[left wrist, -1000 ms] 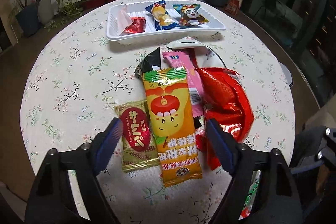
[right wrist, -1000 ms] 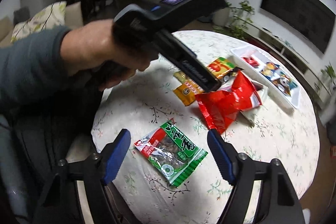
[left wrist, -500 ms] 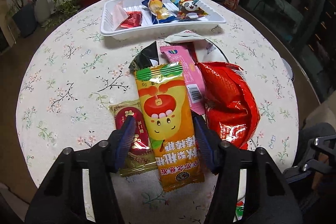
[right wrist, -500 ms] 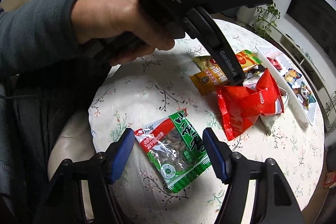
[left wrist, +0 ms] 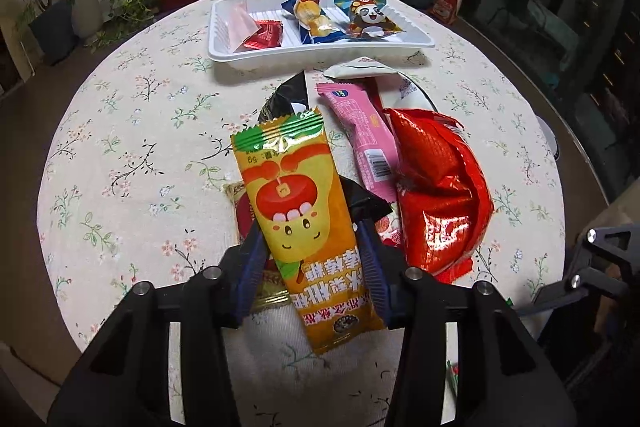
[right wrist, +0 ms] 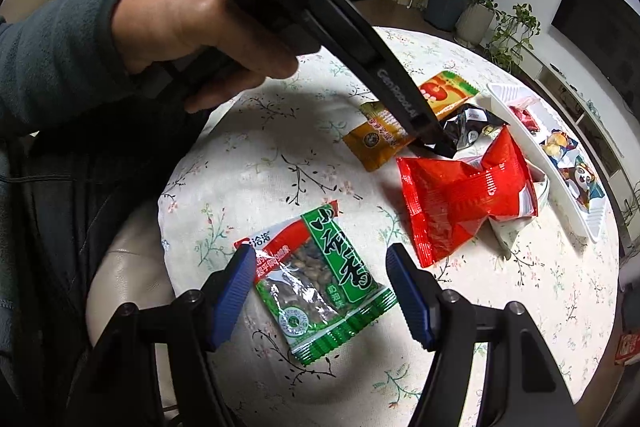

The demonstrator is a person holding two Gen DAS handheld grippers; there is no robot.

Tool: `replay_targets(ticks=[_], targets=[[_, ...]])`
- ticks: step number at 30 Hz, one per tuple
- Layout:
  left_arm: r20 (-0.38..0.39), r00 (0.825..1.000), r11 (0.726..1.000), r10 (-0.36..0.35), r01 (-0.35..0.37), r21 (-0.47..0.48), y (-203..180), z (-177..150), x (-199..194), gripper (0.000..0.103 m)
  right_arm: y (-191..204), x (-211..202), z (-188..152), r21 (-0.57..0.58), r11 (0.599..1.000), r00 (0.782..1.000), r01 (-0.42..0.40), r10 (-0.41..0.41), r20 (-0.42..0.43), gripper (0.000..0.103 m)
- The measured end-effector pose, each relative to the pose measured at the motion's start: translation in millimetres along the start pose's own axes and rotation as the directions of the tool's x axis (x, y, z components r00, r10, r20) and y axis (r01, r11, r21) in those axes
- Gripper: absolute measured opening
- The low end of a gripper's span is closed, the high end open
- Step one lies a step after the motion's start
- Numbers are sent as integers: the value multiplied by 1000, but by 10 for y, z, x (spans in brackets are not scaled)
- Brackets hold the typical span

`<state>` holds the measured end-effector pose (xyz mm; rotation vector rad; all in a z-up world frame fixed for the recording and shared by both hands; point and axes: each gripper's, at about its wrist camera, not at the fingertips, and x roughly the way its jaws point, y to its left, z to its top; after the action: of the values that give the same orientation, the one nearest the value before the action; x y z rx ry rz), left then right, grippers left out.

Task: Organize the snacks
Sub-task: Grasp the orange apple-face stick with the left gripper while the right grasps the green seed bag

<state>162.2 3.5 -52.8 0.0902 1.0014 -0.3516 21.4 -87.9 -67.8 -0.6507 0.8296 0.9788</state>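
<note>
Left gripper (left wrist: 314,259), jaws just closing, pinching orange snack bar (left wrist: 296,215) marked "5g"; right gripper (right wrist: 320,291) standing wide around green seed packet (right wrist: 320,283); "GenRobot.AI" showing on arm.

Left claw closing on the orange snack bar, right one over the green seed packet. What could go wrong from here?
1. The left claw has just been closing on the orange bar, which overlaps the gold packet; that may drag along.
2. The bar is gripped low, so it may droop.
3. The right claw straddles the flat green seed packet and may skid off.
</note>
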Motion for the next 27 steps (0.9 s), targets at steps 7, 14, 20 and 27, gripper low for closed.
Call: replay_targets(ticks=[7, 14, 20, 27], targets=[[1, 1000, 1000, -17, 17, -15, 38, -48, -6, 28, -31, -11, 2, 7, 1000, 1000, -10, 9, 11, 69], [4, 1000, 999, -30, 30, -26, 72, -67, -36, 27, -32, -36, -7, -14, 999, 1000, -29, 29, 7, 71], [11, 999, 998, -46, 46, -32, 92, -119, -93, 27, 12, -64, -16, -61, 997, 999, -43, 43, 2, 72], [8, 998, 997, -63, 64, -31, 88, -168, -105, 27, 41, 18, -12, -118, 991, 998, -59, 55, -32, 73]])
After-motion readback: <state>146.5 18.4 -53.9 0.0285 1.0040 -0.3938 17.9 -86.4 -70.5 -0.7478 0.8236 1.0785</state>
